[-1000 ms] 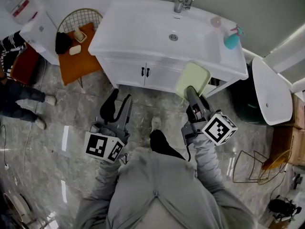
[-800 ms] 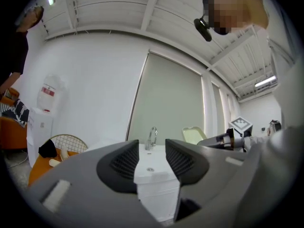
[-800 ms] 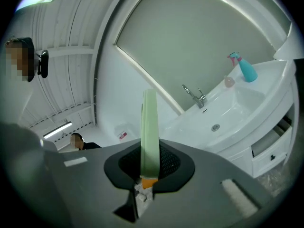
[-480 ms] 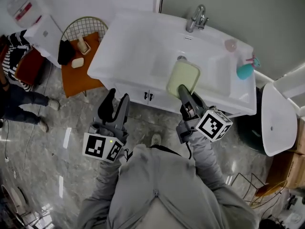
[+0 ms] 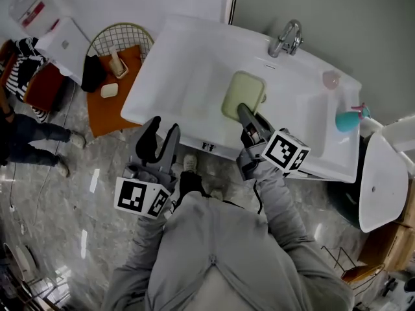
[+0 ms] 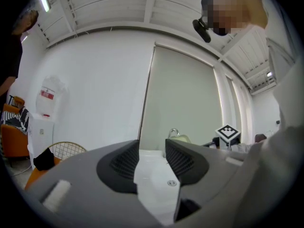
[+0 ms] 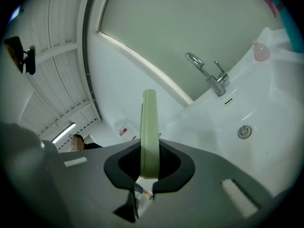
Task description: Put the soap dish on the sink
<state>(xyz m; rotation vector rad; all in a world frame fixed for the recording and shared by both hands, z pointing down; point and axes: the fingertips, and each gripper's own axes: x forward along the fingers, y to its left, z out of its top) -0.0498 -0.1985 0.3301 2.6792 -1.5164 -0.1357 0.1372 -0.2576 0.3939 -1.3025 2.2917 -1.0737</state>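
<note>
Jaws of the right gripper [image 5: 242, 111] pinch the soap dish [image 5: 244, 93] by its rim, poising it flat over the sink [image 5: 185, 76] for set-down; the left gripper [image 5: 160, 137] gapes empty.

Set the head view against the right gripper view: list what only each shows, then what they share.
Head view only: the left gripper, open, and an orange chair beside the sink. Right gripper view only: the drain, a ceiling light, and the right gripper with its jaws shut on the dish, seen edge-on. Both: the dish, the sink, the faucet and a pink cup.
</note>
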